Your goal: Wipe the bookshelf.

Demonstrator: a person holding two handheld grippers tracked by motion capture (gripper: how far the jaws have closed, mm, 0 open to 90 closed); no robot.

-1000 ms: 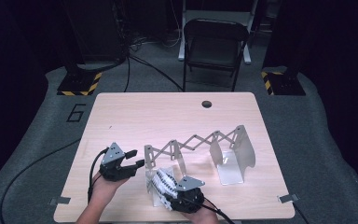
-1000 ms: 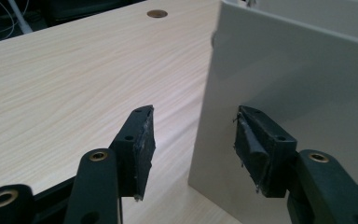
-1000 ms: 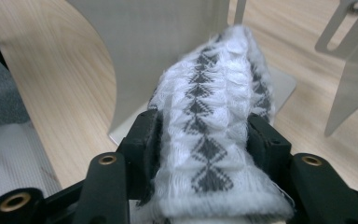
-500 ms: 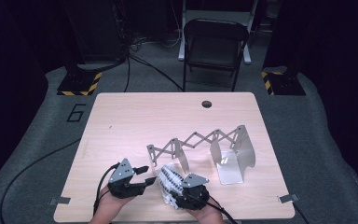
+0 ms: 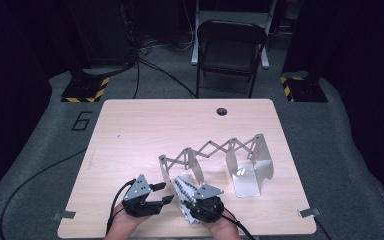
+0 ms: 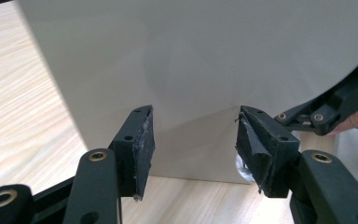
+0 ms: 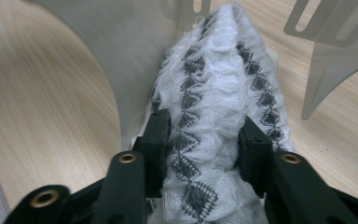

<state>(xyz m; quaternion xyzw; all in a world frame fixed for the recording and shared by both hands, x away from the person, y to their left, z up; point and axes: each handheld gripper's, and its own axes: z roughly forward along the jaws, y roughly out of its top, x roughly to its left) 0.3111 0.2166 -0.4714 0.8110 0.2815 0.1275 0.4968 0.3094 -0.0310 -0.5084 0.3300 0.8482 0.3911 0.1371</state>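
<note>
Right gripper view: the right gripper (image 7: pixel 200 140) has just been closing and now clamps a white knitted cloth (image 7: pixel 214 93) with a dark diamond pattern, beside the grey metal expanding rack (image 5: pixel 215 150) on the wooden table (image 5: pixel 145 125). The left gripper (image 6: pixel 193 140) stands open, facing the rack's smooth end plate (image 6: pixel 191 60).

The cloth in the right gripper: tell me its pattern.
White knit cloth with rows of dark grey diamonds running along it; clearest in the right gripper view.

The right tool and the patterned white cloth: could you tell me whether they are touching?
Touching. In the right gripper view, the right tool has both black jaws pressed into the patterned white cloth, which bulges between them.
</note>
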